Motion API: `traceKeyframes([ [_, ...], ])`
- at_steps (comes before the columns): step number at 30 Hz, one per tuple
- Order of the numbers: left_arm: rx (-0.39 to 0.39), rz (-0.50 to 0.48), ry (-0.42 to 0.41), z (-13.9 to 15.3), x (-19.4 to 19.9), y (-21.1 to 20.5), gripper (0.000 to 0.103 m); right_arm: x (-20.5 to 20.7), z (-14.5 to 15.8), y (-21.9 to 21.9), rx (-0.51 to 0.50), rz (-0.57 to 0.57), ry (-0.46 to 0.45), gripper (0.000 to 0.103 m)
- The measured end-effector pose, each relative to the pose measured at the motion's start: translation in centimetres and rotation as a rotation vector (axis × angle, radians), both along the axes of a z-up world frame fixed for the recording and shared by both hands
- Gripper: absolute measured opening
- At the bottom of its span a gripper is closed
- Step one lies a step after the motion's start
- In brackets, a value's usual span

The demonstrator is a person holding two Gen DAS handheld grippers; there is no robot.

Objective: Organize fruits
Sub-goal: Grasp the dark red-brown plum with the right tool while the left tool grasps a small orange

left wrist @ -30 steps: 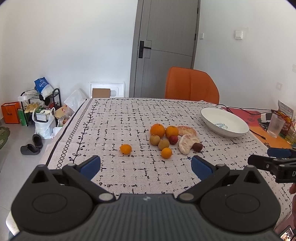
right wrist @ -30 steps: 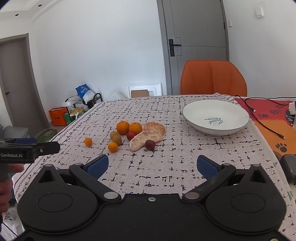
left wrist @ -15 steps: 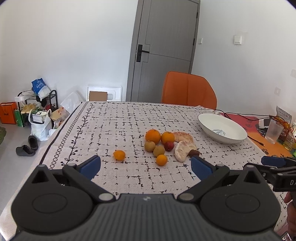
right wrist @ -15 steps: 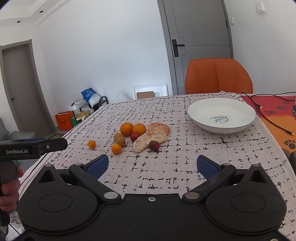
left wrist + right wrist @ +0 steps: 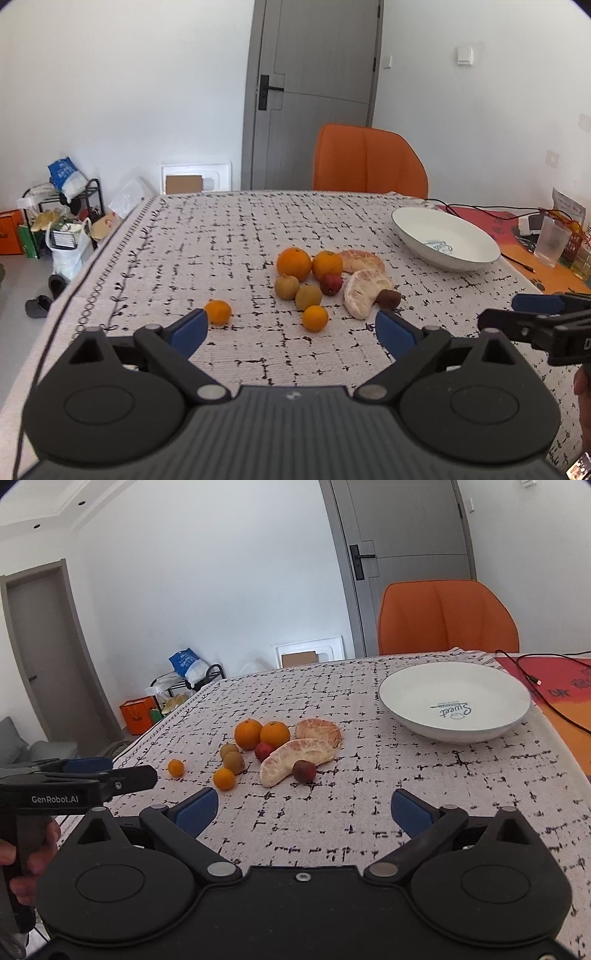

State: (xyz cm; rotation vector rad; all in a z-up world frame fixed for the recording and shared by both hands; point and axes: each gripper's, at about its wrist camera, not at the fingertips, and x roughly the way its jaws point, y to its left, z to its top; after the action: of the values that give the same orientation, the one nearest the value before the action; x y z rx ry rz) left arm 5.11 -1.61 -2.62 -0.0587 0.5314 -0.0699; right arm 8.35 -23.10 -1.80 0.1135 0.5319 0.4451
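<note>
A cluster of fruit lies mid-table: two oranges (image 5: pixel 294 263), two brownish kiwis (image 5: pixel 286 287), a red fruit (image 5: pixel 331 284), two peeled pomelo pieces (image 5: pixel 364 291), a dark plum (image 5: pixel 388 298) and a small mandarin (image 5: pixel 315 318). Another mandarin (image 5: pixel 218 312) lies apart to the left. An empty white bowl (image 5: pixel 447 240) stands at the right. My left gripper (image 5: pixel 291 332) is open and empty, short of the fruit. My right gripper (image 5: pixel 304 810) is open and empty, near the plum (image 5: pixel 304 771) and the bowl (image 5: pixel 455 705).
An orange chair (image 5: pixel 369 162) stands at the table's far side. A red mat (image 5: pixel 517 225) with cables, a plastic cup (image 5: pixel 552 240) and small items lie at the right edge. Bags and a rack (image 5: pixel 62 214) sit on the floor at the left.
Both grippers have moved forward toward the fruit and tilted slightly; the fruit and bowl look larger and nearer. Nothing on the table has moved.
</note>
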Motion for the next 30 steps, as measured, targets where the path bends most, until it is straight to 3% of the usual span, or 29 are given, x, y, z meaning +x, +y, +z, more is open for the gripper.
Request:
traceKeyframes([
  [9,-0.009,-0.024,0.058,-1.1,2.8,-0.2,0.077,2.4,-0.9,0.9,-0.038,-0.002,0.016,0.097],
  [13,-0.029,-0.037,0.09,-1.6,4.1,-0.2,0.061,3.5,-1.2,1.0,-0.016,0.01,0.036,0.097],
  [15,-0.034,-0.049,0.105,-1.9,4.7,-0.2,0.055,4.1,-1.5,1.1,-0.026,0.019,0.052,0.087],
  [18,-0.039,-0.06,0.123,-2.3,5.5,-0.3,0.052,5.1,-2.1,1.3,-0.014,0.039,0.079,0.081],
  [21,-0.041,-0.06,0.143,-2.7,6.3,-0.3,0.051,5.8,-2.6,1.6,-0.016,0.054,0.093,0.077],
  [30,-0.046,-0.086,0.205,-3.9,8.3,-0.7,0.033,7.6,-3.3,2.6,-0.007,0.092,0.126,0.064],
])
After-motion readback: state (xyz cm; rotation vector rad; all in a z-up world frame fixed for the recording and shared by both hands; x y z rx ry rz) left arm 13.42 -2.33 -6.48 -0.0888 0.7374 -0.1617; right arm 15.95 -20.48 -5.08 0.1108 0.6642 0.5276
